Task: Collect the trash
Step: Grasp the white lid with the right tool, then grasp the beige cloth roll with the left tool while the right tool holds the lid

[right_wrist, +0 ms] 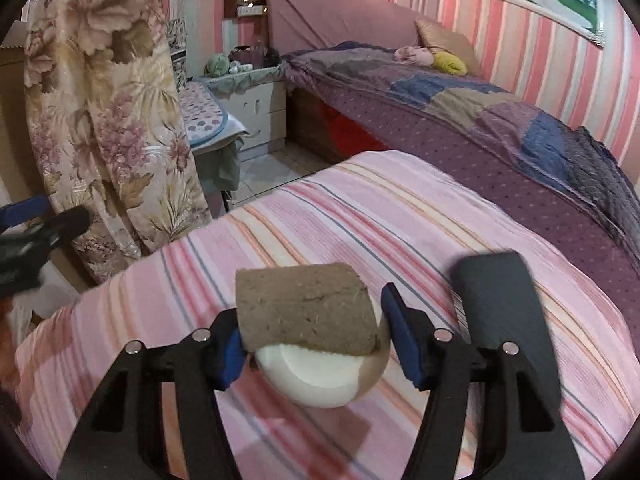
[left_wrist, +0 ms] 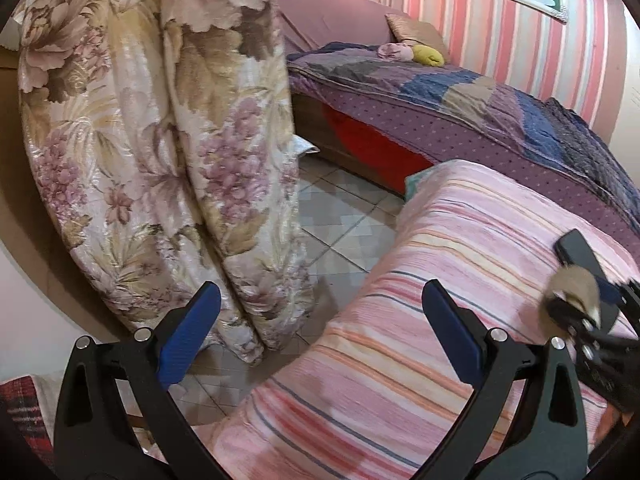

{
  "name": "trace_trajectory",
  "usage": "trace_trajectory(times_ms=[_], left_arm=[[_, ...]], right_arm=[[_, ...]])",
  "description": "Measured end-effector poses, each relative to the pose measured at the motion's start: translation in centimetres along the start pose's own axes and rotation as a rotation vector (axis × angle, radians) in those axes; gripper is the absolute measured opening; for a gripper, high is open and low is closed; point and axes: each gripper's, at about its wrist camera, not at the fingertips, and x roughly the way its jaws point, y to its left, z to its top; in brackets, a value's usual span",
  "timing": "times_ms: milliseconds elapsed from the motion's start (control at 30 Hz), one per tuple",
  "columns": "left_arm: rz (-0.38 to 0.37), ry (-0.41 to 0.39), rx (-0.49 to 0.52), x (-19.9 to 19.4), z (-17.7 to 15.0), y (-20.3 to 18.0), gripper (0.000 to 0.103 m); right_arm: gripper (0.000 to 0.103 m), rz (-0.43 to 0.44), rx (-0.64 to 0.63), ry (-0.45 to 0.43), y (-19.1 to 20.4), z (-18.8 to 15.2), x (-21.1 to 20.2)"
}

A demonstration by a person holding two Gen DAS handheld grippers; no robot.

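A brown cardboard roll with a white round end [right_wrist: 308, 308] sits between the blue pads of my right gripper [right_wrist: 314, 344], just above the pink striped bedcover [right_wrist: 360, 216]. Both pads touch its sides, so the gripper is shut on it. In the left wrist view the same roll [left_wrist: 572, 292] shows blurred at the right edge, in my right gripper [left_wrist: 592, 320]. My left gripper [left_wrist: 320, 308] stands open and empty over the bed's near corner and the tiled floor [left_wrist: 340, 216]. It shows blurred at the left edge of the right wrist view [right_wrist: 40, 224].
A black phone [right_wrist: 496, 300] lies on the striped cover just right of the roll. A floral curtain [left_wrist: 160, 120] hangs at the left. A purple bed [right_wrist: 480, 120] with cushions runs along the striped wall. A white drawer unit [right_wrist: 256, 116] stands behind.
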Motion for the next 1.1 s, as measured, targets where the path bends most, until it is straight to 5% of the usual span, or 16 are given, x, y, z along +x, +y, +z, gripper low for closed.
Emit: trace_trajectory(times_ms=[600, 1100], left_arm=[[-0.178, 0.001, 0.205, -4.9, -4.3, -10.2, 0.097], [-0.348, 0.012, 0.432, -11.1, -11.1, -20.0, 0.097]], right_arm=[[0.061, -0.304, 0.105, 0.171, -8.4, -15.0, -12.4], [0.059, -0.327, 0.184, 0.115, -10.0, -21.7, -20.8]])
